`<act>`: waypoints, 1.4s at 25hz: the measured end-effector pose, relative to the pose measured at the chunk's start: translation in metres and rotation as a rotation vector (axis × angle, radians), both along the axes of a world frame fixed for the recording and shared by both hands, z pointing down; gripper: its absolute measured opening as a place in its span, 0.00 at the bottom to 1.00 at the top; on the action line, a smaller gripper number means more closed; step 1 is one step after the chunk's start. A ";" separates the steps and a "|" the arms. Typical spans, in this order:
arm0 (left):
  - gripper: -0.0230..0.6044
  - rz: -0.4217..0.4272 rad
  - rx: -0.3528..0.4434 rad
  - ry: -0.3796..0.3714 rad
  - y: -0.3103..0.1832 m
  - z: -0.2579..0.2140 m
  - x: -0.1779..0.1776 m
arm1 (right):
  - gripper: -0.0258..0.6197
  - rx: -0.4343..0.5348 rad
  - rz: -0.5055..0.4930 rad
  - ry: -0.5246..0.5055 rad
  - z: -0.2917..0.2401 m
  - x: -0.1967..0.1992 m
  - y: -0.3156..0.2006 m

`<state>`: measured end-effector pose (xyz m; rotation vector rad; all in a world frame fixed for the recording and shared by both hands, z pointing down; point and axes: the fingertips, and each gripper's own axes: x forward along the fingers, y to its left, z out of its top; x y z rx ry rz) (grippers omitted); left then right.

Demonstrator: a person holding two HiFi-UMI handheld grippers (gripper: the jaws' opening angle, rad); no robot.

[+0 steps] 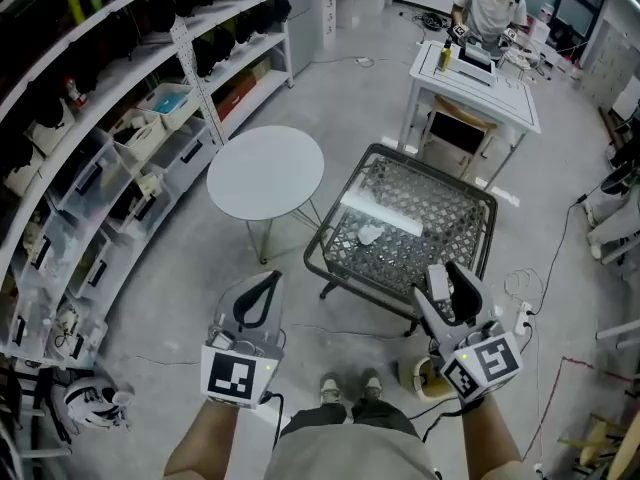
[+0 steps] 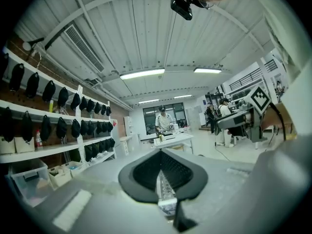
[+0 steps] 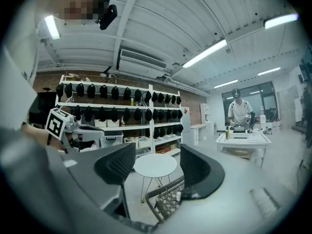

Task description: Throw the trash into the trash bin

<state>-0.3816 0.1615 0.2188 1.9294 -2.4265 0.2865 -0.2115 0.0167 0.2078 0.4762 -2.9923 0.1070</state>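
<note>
Trash, a paper ball, lies on the wire table, nearer its left edge. The right gripper is wide and empty, and the left gripper is pinched closed. One clumsy poke could knock the ball off.

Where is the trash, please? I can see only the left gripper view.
Observer: In the head view, a crumpled paper lies on the mesh table.
Operator: Is the right gripper holding anything?
Observer: No, the right gripper has its jaws apart with nothing between them.
Operator: What stands left of that table?
Observer: A round table, standing apart from it.
</note>
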 end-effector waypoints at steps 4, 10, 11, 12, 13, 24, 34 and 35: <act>0.04 -0.018 -0.002 0.013 -0.028 0.011 -0.015 | 0.47 -0.009 -0.013 0.016 0.018 -0.029 -0.035; 0.04 -0.021 -0.010 0.016 -0.080 0.040 -0.038 | 0.47 -0.070 -0.021 0.050 0.069 -0.078 -0.097; 0.04 -0.018 -0.017 0.011 -0.087 0.047 -0.042 | 0.47 -0.082 -0.021 0.059 0.079 -0.086 -0.106; 0.04 -0.015 -0.025 0.003 -0.094 0.053 -0.046 | 0.47 -0.091 -0.020 0.070 0.090 -0.093 -0.114; 0.04 -0.013 -0.035 -0.003 -0.101 0.061 -0.050 | 0.47 -0.095 -0.021 0.084 0.102 -0.101 -0.121; 0.04 -0.032 -0.141 0.054 -0.167 0.171 -0.077 | 0.47 -0.131 -0.066 0.264 0.262 -0.161 -0.173; 0.04 -0.058 -0.228 0.145 -0.184 0.259 -0.089 | 0.46 -0.146 -0.107 0.450 0.389 -0.211 -0.216; 0.04 -0.068 -0.236 0.153 -0.184 0.267 -0.091 | 0.41 -0.144 -0.105 0.465 0.397 -0.214 -0.220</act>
